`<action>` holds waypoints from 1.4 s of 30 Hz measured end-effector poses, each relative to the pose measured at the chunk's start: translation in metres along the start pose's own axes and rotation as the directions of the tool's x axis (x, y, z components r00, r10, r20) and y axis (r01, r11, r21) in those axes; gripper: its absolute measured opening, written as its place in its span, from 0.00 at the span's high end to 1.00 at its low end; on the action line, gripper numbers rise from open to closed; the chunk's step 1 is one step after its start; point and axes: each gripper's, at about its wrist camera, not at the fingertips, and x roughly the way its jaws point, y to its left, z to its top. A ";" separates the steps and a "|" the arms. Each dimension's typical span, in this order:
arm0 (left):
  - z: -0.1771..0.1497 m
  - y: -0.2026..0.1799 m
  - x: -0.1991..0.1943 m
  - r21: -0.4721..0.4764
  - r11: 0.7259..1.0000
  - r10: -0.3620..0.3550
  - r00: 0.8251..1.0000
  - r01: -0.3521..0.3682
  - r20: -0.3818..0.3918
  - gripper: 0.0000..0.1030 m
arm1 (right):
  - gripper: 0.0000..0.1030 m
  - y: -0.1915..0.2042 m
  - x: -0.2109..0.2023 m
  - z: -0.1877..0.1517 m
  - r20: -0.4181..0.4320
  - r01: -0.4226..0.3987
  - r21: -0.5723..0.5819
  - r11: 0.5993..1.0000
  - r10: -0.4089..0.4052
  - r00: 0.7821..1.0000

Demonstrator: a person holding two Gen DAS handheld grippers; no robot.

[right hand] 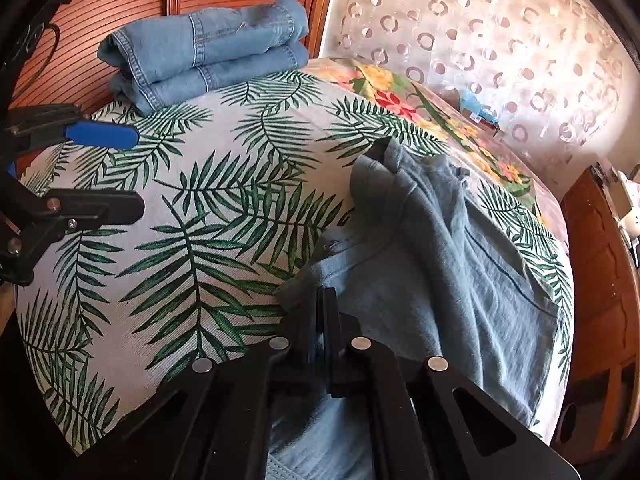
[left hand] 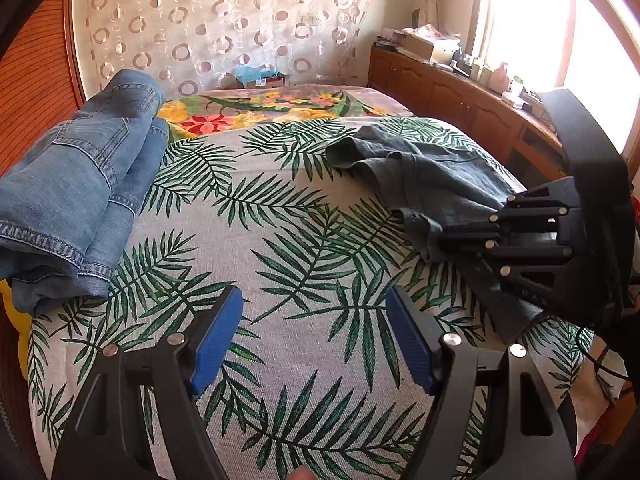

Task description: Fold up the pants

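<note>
1. We see the dark pants [right hand: 432,264] lying crumpled on the right half of the leaf-print bedspread [right hand: 208,216]. Their long axis runs from the near edge of the bed away toward the patterned curtain [right hand: 480,40].
2. The fabric is grey-blue, wrinkled and bunched, with one dark seam line along the right side.
3. We hold the right gripper [right hand: 322,300] clamped on the near edge of the pants, with cloth pinched between its fingers.
4. The left gripper [left hand: 314,332] hangs over bare bedspread, its blue pads [left hand: 218,336] spread apart and holding nothing.
5. Only the left wrist view shows the window [left hand: 532,32] and wooden cabinets [left hand: 440,96]. Both views show the folded light jeans [right hand: 208,52] at the far left.
</note>
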 end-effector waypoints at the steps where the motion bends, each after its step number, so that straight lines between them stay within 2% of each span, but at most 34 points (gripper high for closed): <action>1: 0.000 0.000 0.000 0.001 1.000 -0.001 1.000 0.001 0.000 0.27 | 0.98 -0.002 -0.003 0.000 0.010 -0.008 0.011 1.000 0.008 1.000; 6: 0.001 -0.002 0.001 0.002 1.000 -0.007 1.000 0.007 -0.001 0.27 | 0.99 -0.016 -0.024 0.002 0.088 0.003 0.065 0.998 -0.009 0.996; 15: 0.017 -0.017 0.007 0.018 0.999 -0.038 0.999 0.038 0.009 0.27 | 0.99 -0.062 -0.059 0.004 0.154 0.107 0.157 0.982 -0.131 0.979; 22: 0.029 -0.030 0.012 0.033 0.998 -0.058 0.998 0.057 0.014 0.27 | 0.99 -0.099 -0.065 0.001 0.134 0.202 0.215 0.956 -0.233 0.963; 32: 0.032 -0.044 0.017 0.060 0.995 -0.076 0.997 0.075 0.013 0.27 | 0.99 -0.127 -0.035 0.001 0.039 0.319 0.269 0.909 -0.341 0.939; 36: 0.032 -0.045 0.020 0.061 0.995 -0.074 0.997 0.073 0.005 0.27 | 0.99 -0.133 -0.014 -0.002 -0.024 0.324 0.310 0.894 -0.334 0.942; 39: 0.033 -0.046 0.022 0.063 0.995 -0.073 0.997 0.073 0.004 0.27 | 0.99 -0.131 -0.015 -0.003 -0.003 0.272 0.340 0.900 -0.289 0.957; 42: 0.038 -0.048 0.028 0.071 0.995 -0.074 0.997 0.074 -0.003 0.27 | 0.97 -0.127 -0.021 -0.002 0.004 0.251 0.354 0.901 -0.270 0.963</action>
